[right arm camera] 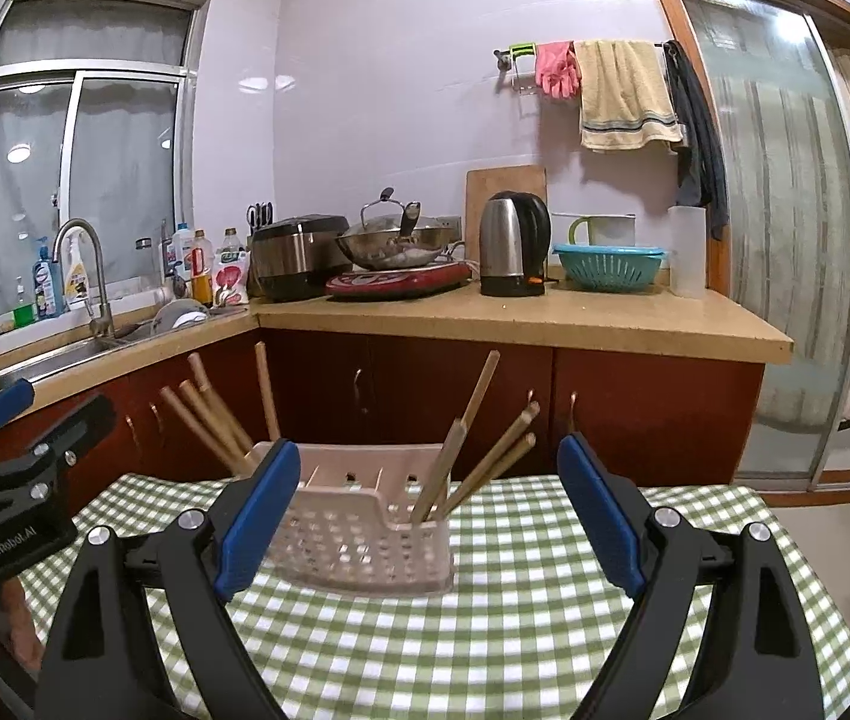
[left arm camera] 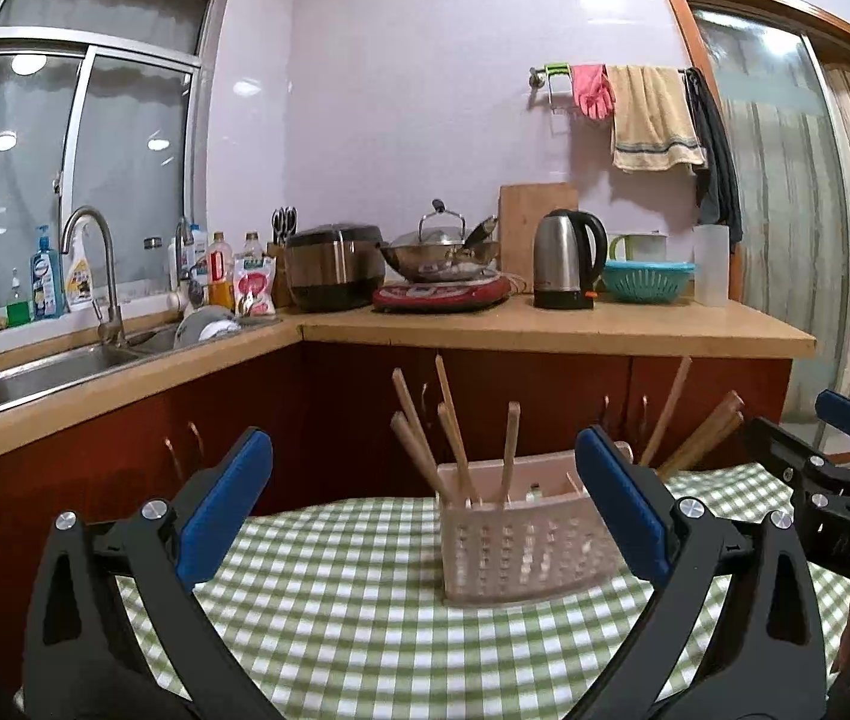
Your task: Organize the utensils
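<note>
In the left wrist view, the left gripper (left arm camera: 425, 510) is seen spread wide with nothing between its fingers. The pink holder (left arm camera: 529, 534) stands on the checked tablecloth (left arm camera: 335, 600) just ahead, toward the right finger. Wooden chopsticks (left arm camera: 454, 444) lean out of it.

In the right wrist view, the right gripper (right arm camera: 425, 516) is likewise released and empty. The holder (right arm camera: 359, 522) sits ahead, nearer the left finger, with chopsticks (right arm camera: 484, 456) fanned from both end compartments.

Table (left arm camera: 365, 630) under green-checked cloth (right arm camera: 514, 630); pink perforated utensil holder (right arm camera: 359, 540) stands on it.
</note>
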Demonstrator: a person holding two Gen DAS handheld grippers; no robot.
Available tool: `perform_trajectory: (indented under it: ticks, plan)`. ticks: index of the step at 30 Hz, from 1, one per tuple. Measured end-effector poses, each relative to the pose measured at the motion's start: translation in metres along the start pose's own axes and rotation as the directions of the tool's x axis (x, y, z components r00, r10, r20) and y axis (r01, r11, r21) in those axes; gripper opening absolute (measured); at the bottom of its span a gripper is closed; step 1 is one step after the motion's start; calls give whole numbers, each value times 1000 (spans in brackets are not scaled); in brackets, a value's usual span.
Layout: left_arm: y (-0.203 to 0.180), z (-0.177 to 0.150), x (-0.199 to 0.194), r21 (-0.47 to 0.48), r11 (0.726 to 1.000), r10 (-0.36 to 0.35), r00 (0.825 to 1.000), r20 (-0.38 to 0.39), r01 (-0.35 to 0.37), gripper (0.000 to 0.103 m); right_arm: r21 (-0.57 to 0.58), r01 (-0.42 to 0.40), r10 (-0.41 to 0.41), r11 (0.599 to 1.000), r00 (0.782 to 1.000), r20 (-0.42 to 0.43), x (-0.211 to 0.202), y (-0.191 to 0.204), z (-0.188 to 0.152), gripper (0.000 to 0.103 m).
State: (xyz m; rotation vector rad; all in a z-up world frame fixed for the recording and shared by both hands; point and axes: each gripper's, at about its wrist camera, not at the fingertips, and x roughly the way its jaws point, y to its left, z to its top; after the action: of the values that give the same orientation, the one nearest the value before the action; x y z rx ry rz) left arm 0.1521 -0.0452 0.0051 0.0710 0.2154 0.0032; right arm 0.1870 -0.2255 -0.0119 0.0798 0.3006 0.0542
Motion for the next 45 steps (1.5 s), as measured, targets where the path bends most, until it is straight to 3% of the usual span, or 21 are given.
perform_trajectory:
  ticks: [20,36,45]
  plan:
    - [11,-20,-91,-23,999,-39,998,-53,38,99,-26,27,-27,999,1000,11,-87,13,-12,85]
    - [12,-16,-127,-19,999,-51,999,-11,51,99,-36,42,-41,998,998,39,-118,15,-15,86]
    - [13,-17,-128,-37,996,-79,996,-35,77,99,-39,44,-42,998,998,47,-124,18,-15,86]
